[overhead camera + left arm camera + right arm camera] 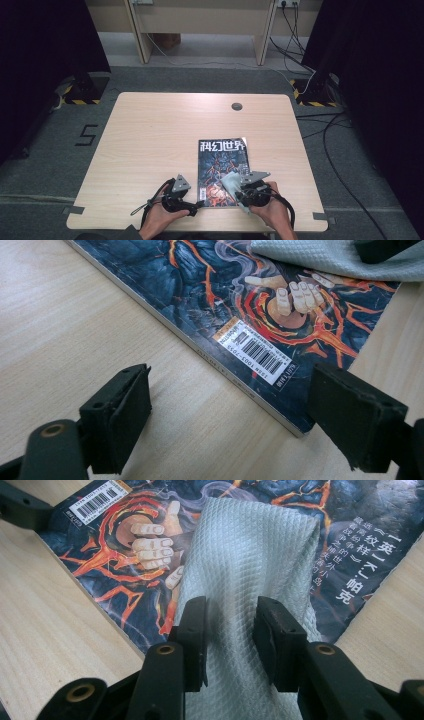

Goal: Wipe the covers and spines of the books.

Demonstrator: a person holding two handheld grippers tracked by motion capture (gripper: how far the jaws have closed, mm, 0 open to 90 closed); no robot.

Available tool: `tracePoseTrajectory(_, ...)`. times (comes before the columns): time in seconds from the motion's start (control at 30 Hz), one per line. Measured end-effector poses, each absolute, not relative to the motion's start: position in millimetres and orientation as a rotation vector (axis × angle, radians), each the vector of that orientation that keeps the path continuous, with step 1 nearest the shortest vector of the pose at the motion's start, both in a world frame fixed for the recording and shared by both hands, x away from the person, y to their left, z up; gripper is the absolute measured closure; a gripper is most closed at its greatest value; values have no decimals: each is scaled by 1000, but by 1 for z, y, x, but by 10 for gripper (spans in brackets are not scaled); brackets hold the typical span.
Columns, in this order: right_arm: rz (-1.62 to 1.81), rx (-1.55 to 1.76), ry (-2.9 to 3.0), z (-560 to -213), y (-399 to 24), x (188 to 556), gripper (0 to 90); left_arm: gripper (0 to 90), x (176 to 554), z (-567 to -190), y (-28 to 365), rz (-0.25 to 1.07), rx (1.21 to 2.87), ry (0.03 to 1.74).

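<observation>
Because the pale grey waffle-weave cloth [250,575] was clamped in the right gripper [230,630], it lay ready for wiping on the dark illustrated magazine [220,170] at the table's near edge, while the left gripper [230,420] was held apart beside its spine

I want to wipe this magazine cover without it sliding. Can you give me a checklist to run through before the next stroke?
1. Right gripper clamps the grey cloth: ok, the cloth is pinched between the pads.
2. Cloth lies on the magazine: ok, it rests on the cover's near right part.
3. Left gripper steadies the magazine: not ok, jaws open, straddling its near corner, not pressing.
4. Magazine lies flat on the table: ok.
5. Cover ahead of the cloth is free: ok.
6. Cloth dampness: cannot tell.
</observation>
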State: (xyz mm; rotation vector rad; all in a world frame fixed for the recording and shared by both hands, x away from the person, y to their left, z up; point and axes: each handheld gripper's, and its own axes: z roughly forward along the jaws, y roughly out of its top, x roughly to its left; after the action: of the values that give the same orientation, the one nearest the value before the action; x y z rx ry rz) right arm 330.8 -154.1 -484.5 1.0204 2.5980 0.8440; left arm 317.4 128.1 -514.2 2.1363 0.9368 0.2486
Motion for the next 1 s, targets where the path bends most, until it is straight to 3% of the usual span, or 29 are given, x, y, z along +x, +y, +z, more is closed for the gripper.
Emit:
tracePoseTrajectory(0.3, 838, 1135, 2491, -486, -180, 344, 670, 158, 316, -515, 128, 254, 2125, 949)
tracePoseTrajectory(0.6, 770, 1040, 2509, -483, -163, 343, 672, 153, 317, -515, 128, 257, 2128, 949)
tracePoseTrajectory(1.0, 762, 1121, 2450, -485, -155, 408, 668, 152, 316, -516, 128, 259, 2128, 946)
